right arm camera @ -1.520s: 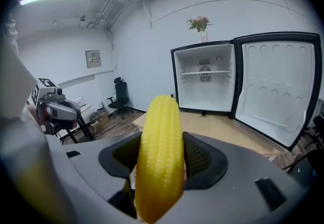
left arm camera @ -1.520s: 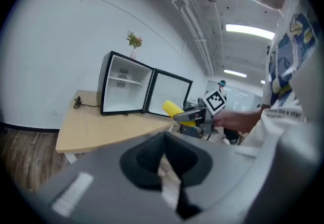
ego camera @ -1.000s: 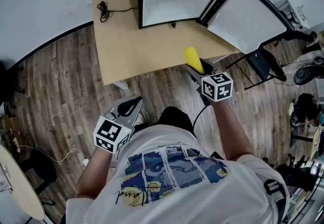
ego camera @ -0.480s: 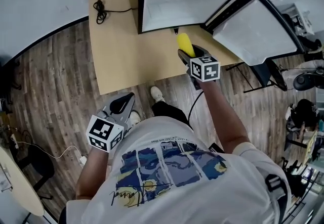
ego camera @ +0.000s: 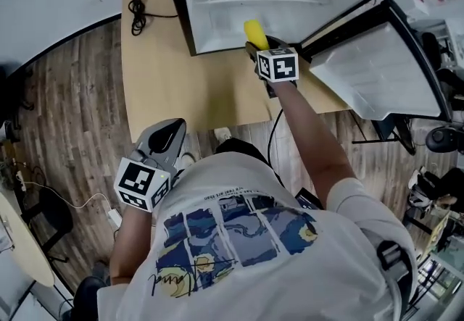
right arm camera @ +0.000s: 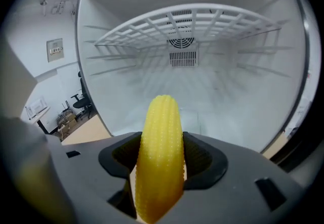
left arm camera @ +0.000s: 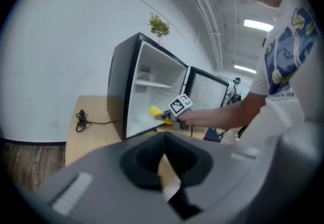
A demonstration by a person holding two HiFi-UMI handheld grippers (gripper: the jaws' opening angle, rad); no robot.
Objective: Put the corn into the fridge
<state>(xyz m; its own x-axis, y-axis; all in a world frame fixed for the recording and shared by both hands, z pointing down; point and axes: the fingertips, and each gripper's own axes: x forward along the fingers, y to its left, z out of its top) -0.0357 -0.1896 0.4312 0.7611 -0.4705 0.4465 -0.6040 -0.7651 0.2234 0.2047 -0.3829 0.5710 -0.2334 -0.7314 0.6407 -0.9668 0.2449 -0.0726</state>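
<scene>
Your right gripper (ego camera: 255,40) has its jaws clenched on the corn (ego camera: 252,29). The cob pokes out past the jaws, tip forward, held in the air at the open front of the fridge (ego camera: 304,4). In the right gripper view the yellow cob stands between the jaws, with the white interior ahead and the wire shelf (right arm camera: 192,18) above. The fridge stands on the table (ego camera: 181,88), its door (ego camera: 377,66) swung out to your right. Your left gripper (ego camera: 165,140) hangs just off the table's near edge, well apart from the fridge, its jaws closed together on nothing.
</scene>
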